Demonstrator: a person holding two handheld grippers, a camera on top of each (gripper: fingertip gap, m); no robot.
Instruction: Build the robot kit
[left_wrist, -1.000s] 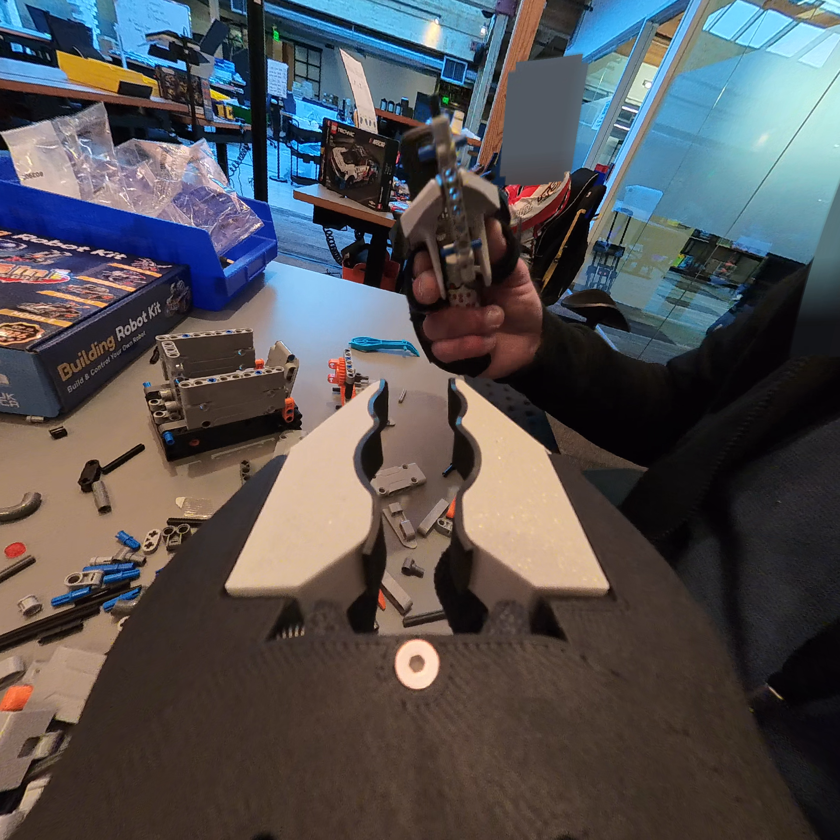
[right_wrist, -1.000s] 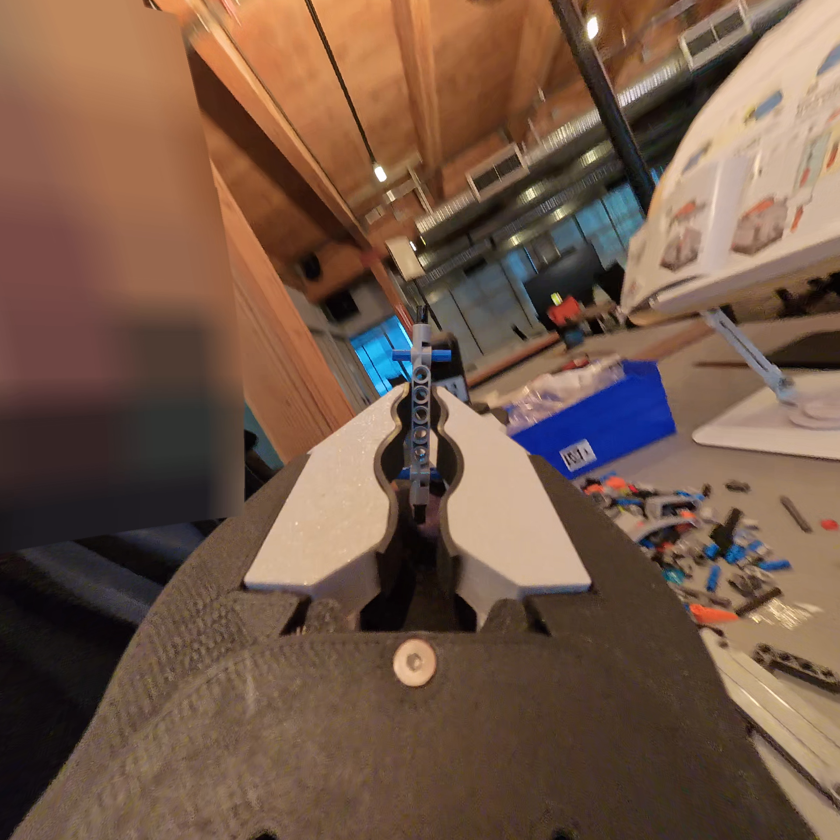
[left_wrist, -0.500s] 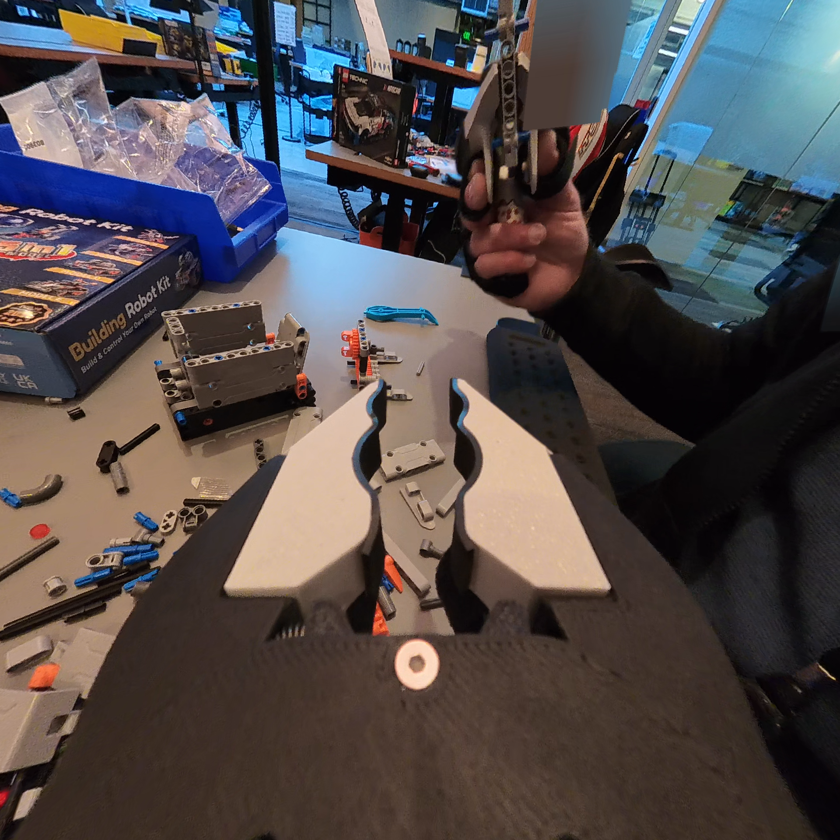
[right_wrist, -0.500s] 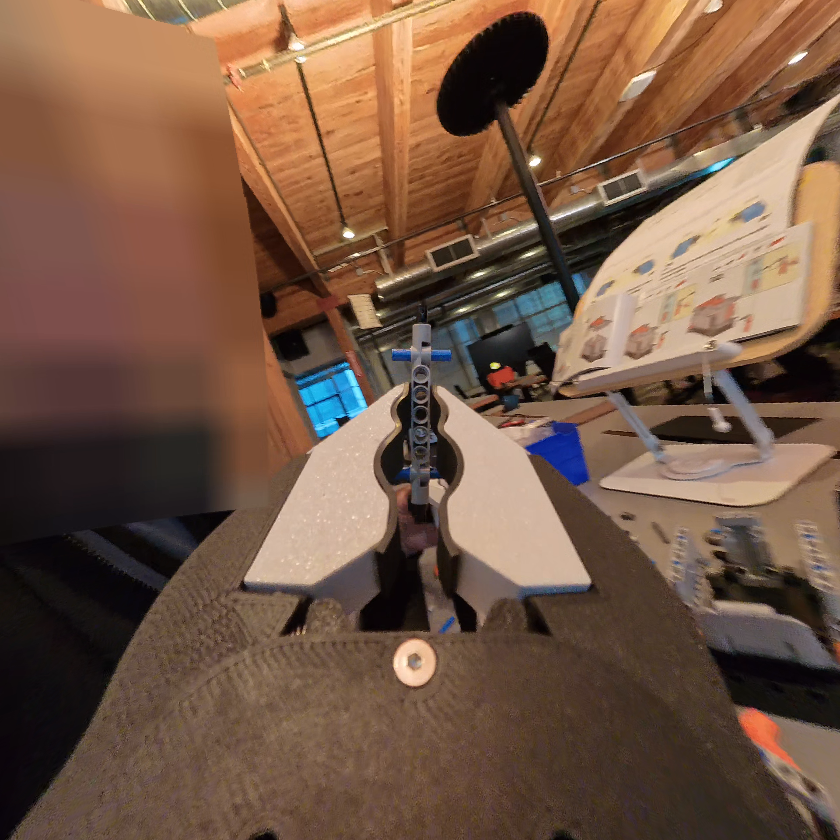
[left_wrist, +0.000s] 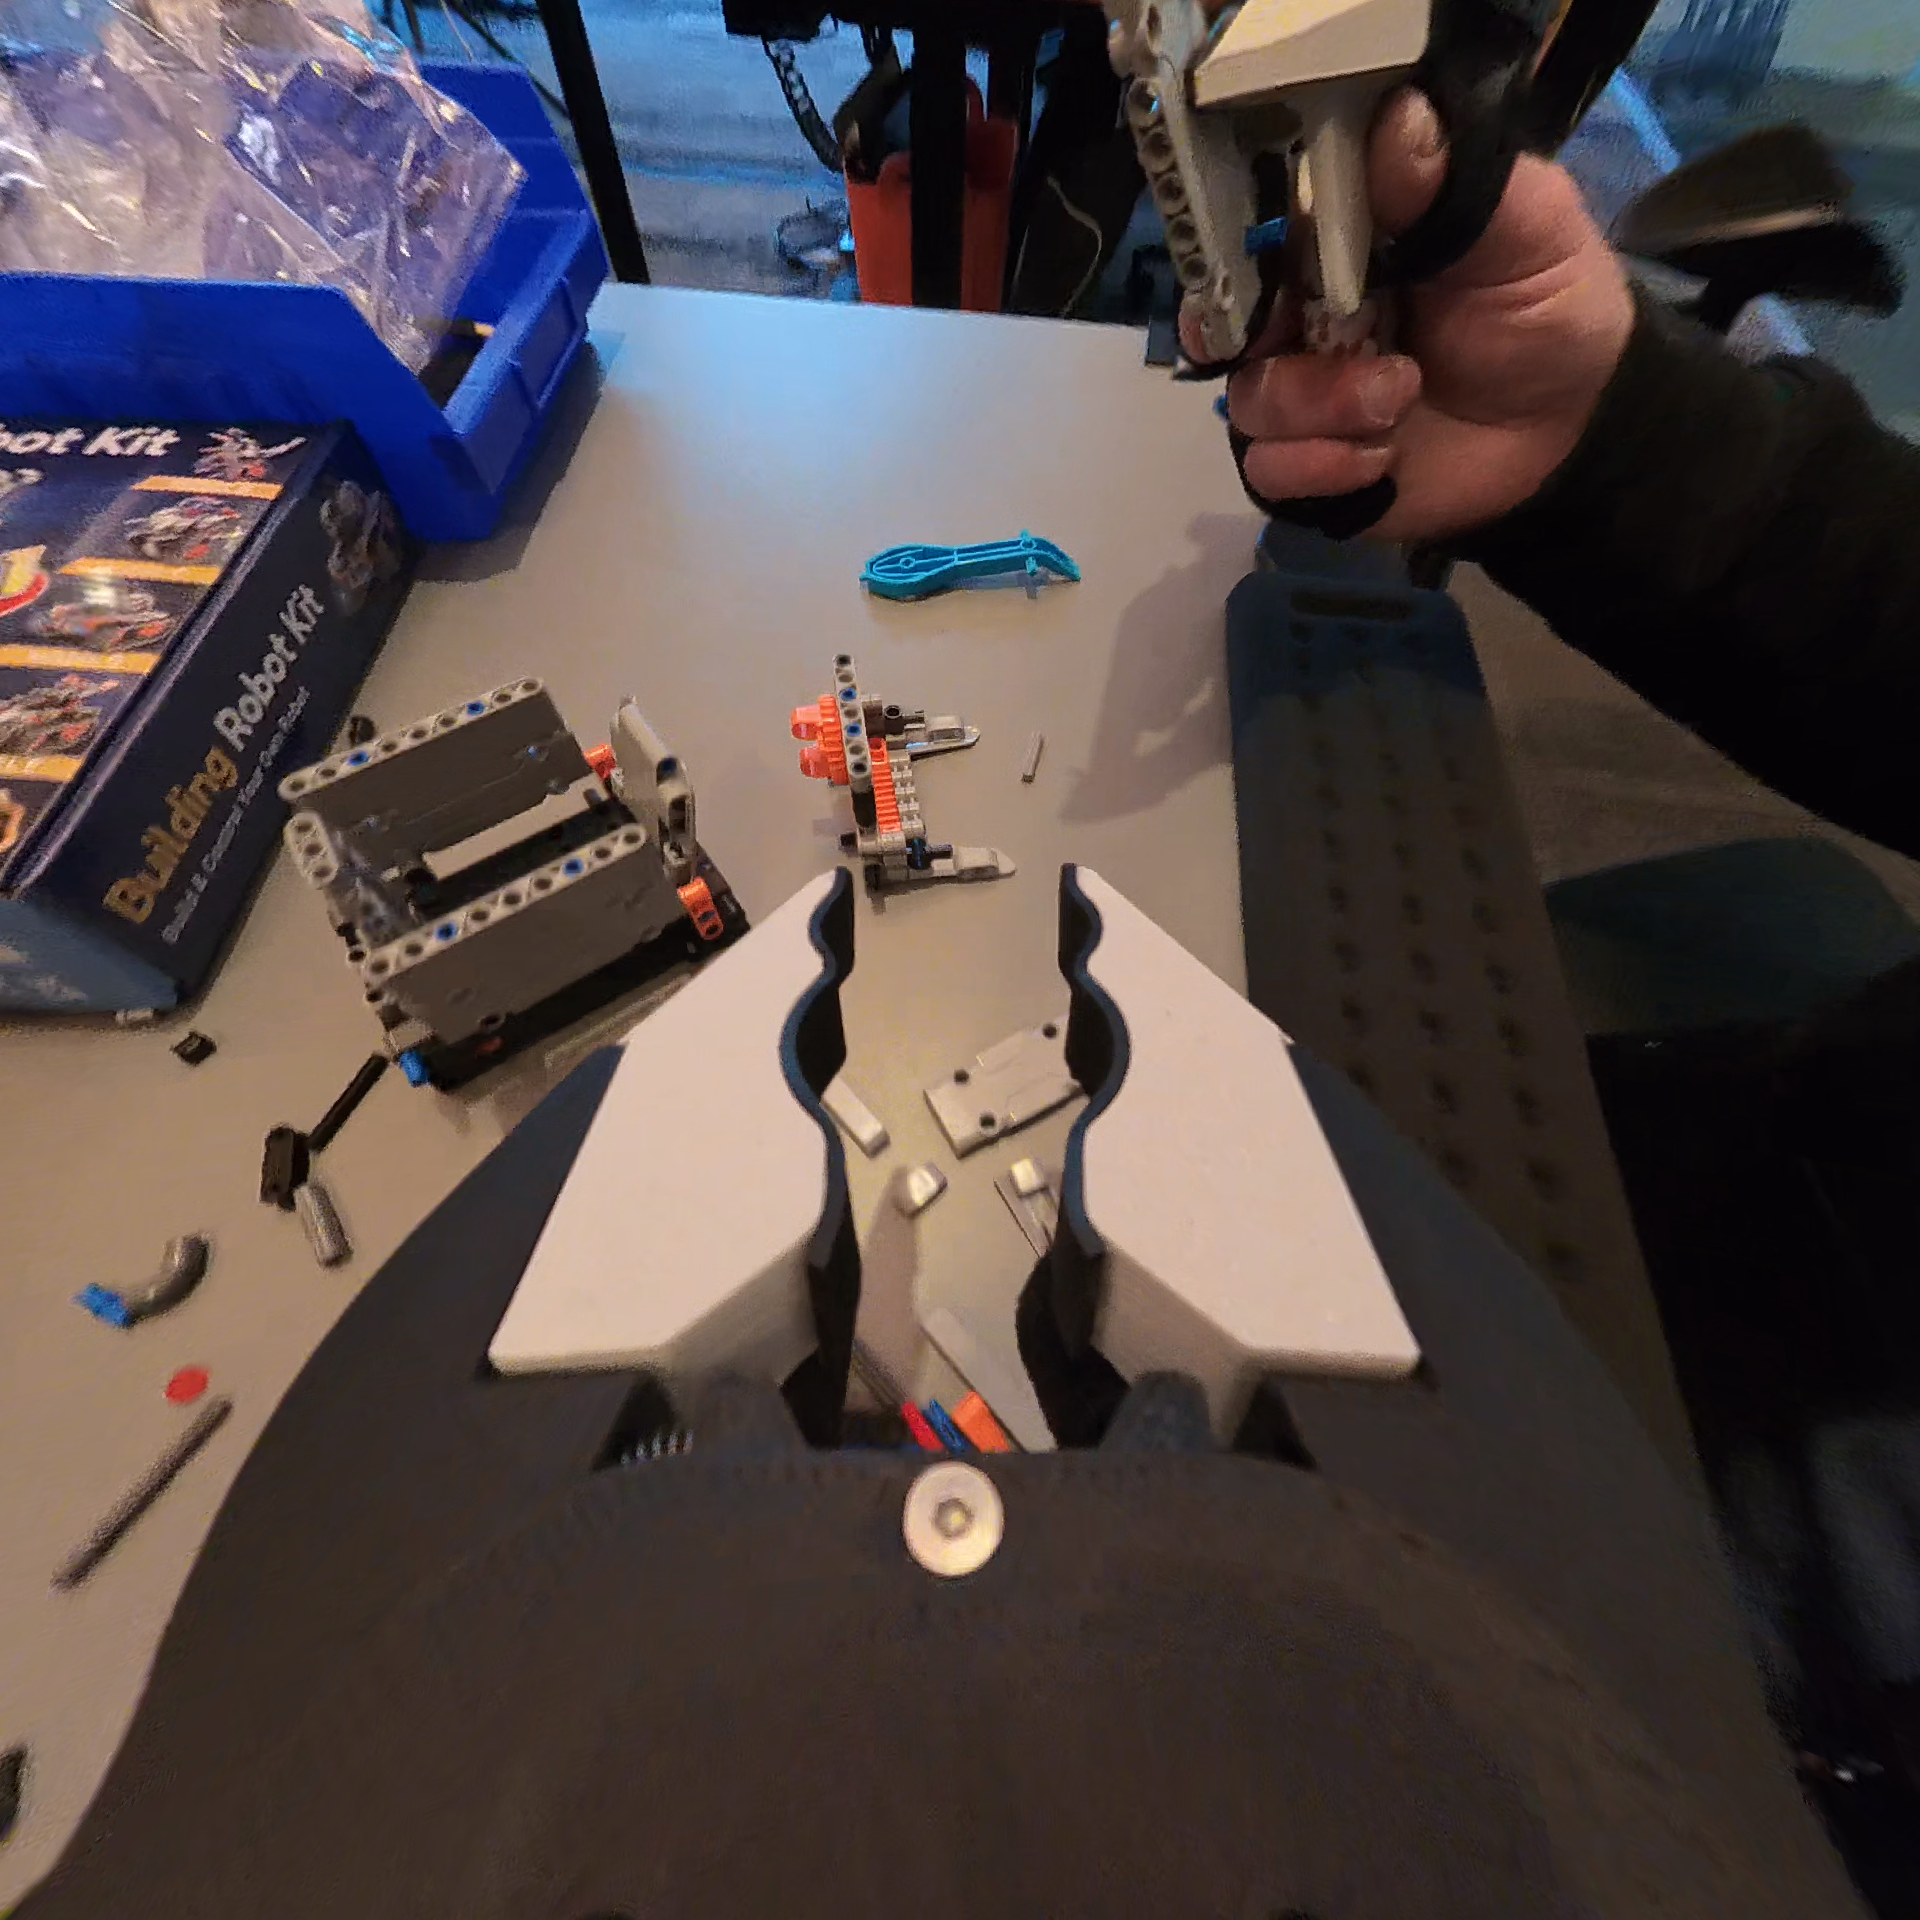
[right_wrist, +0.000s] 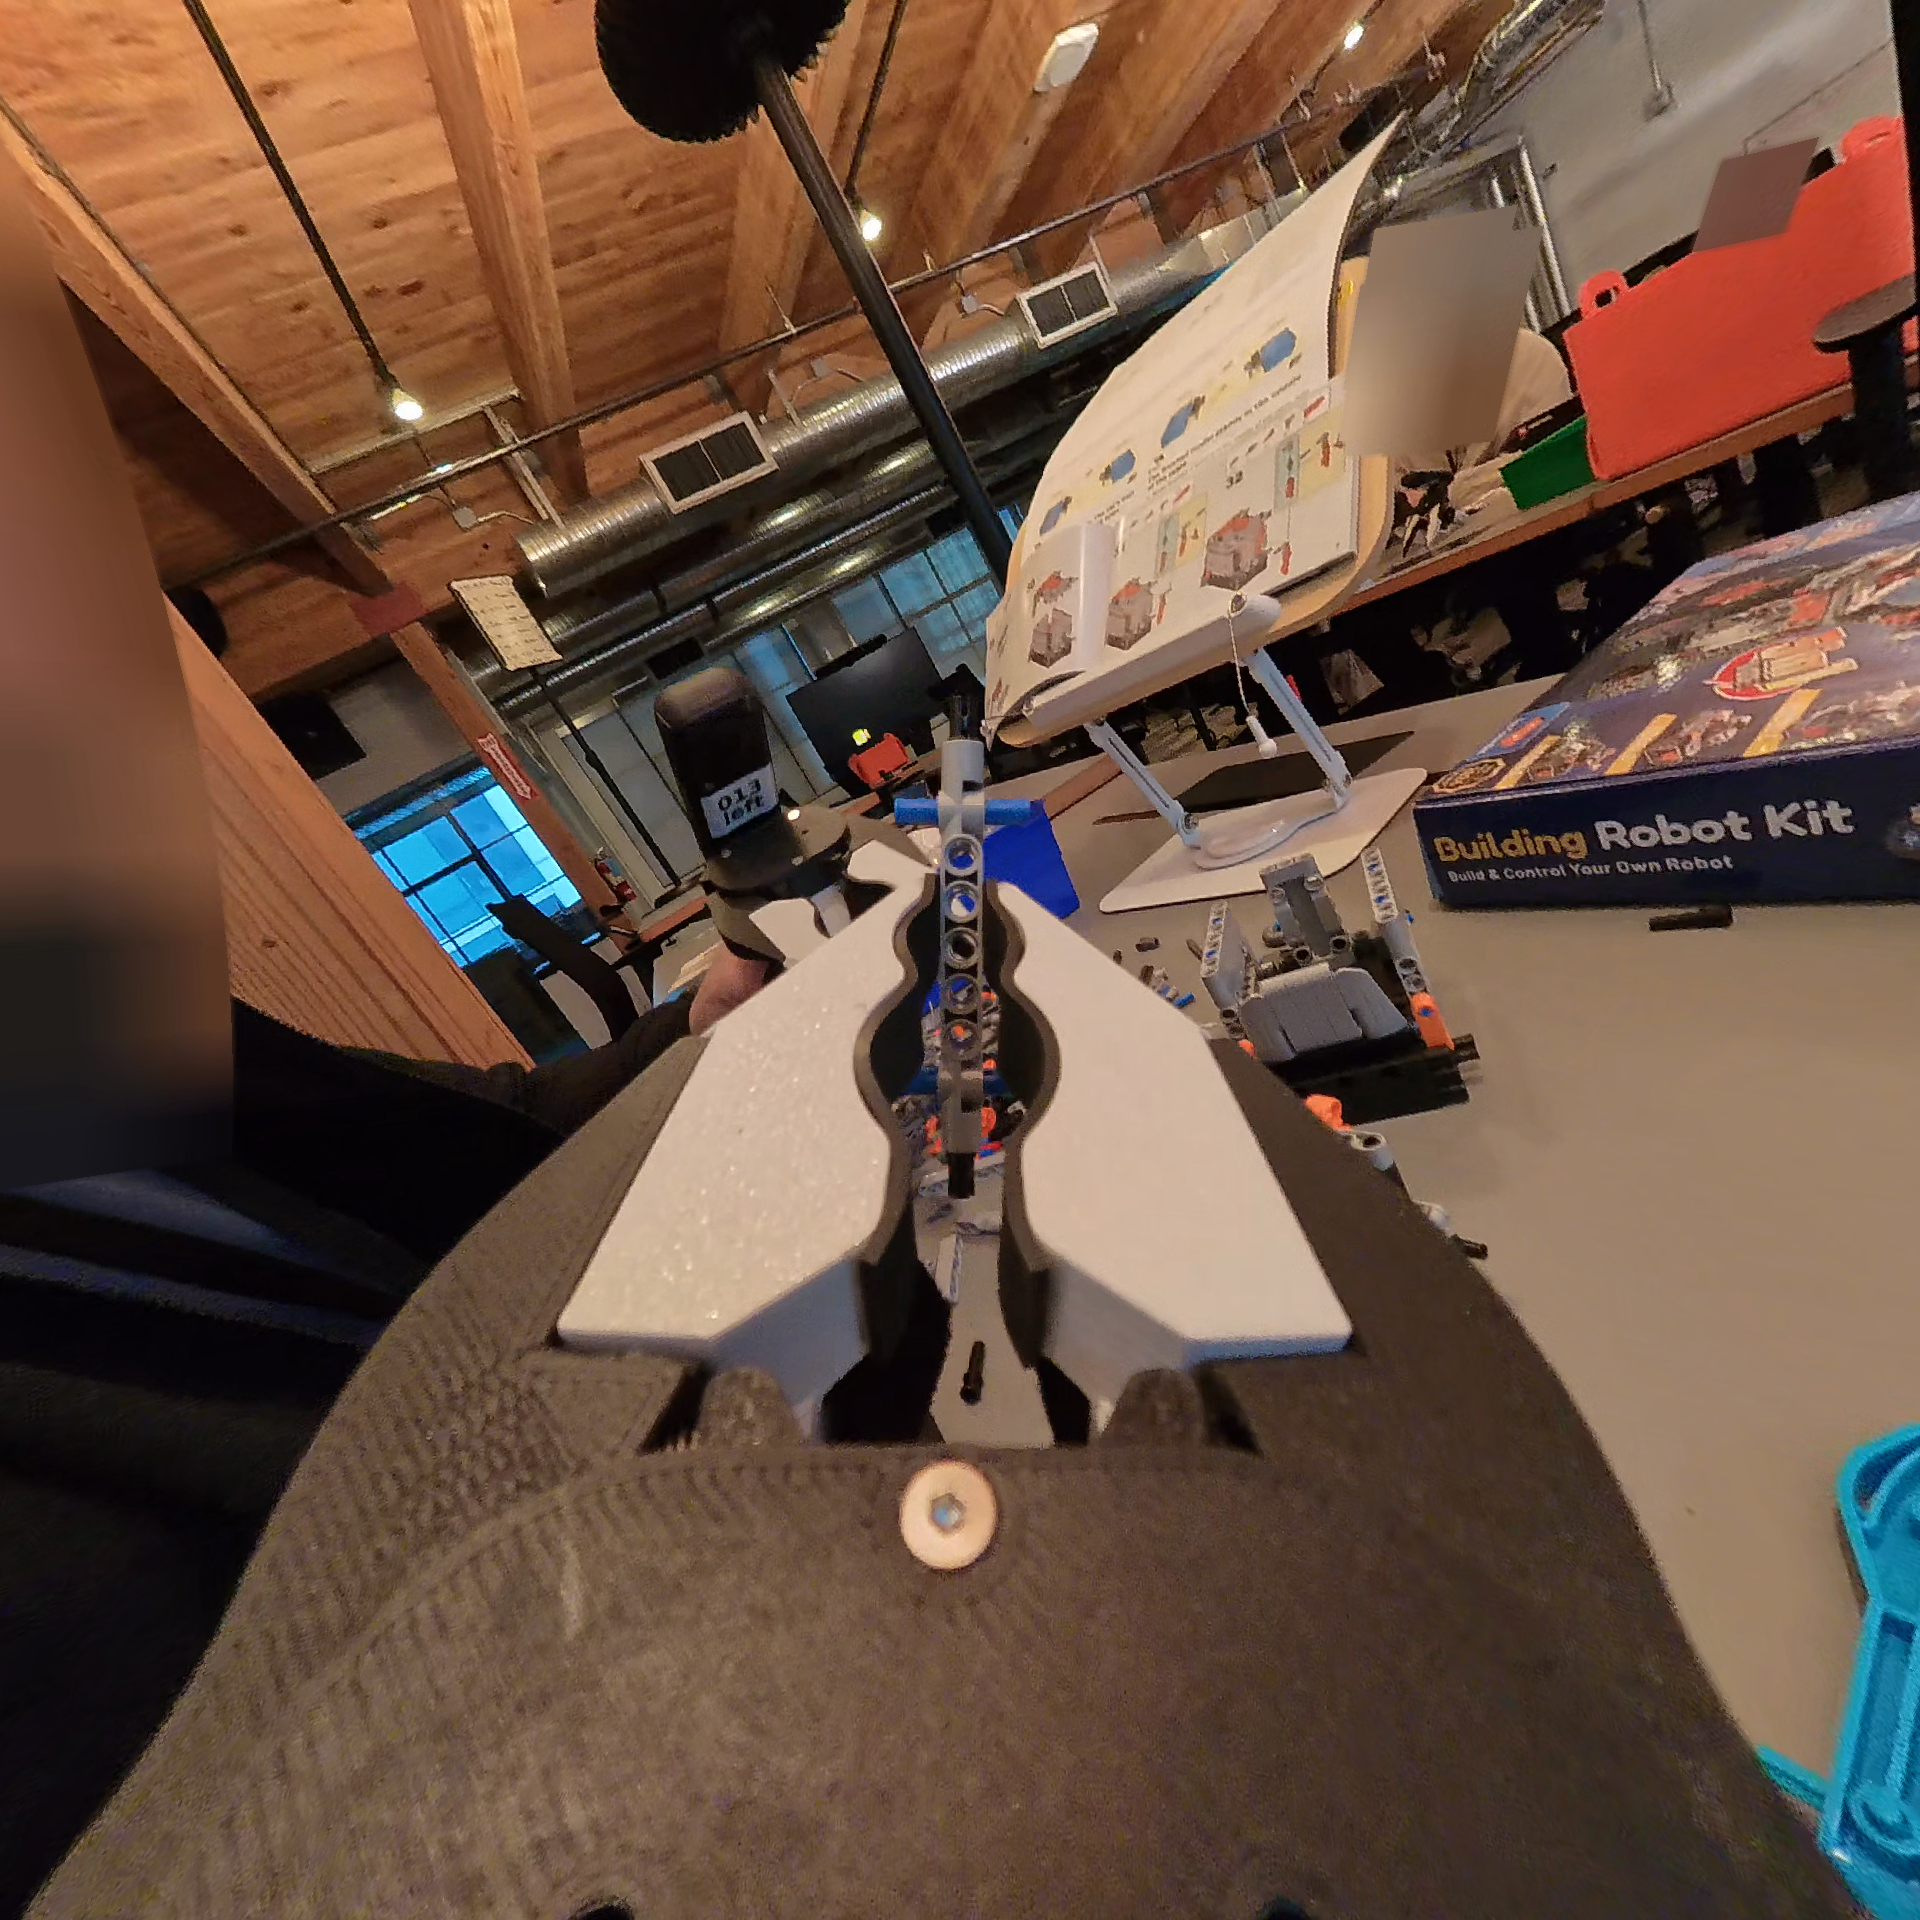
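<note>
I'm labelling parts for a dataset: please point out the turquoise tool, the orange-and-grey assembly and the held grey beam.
turquoise tool (left_wrist: 966, 569), left wrist view, its middle.
orange-and-grey assembly (left_wrist: 881, 781), left wrist view, orange section.
grey beam (right_wrist: 961, 940), right wrist view, mid-length hole.

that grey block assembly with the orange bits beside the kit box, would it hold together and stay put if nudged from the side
The grey block assembly looks stiff: beams pinned together on a black base. It sits broad and flat on the table, so it would probably slide rather than tip. The orange connectors at its corner stick out and might pop off.
</note>
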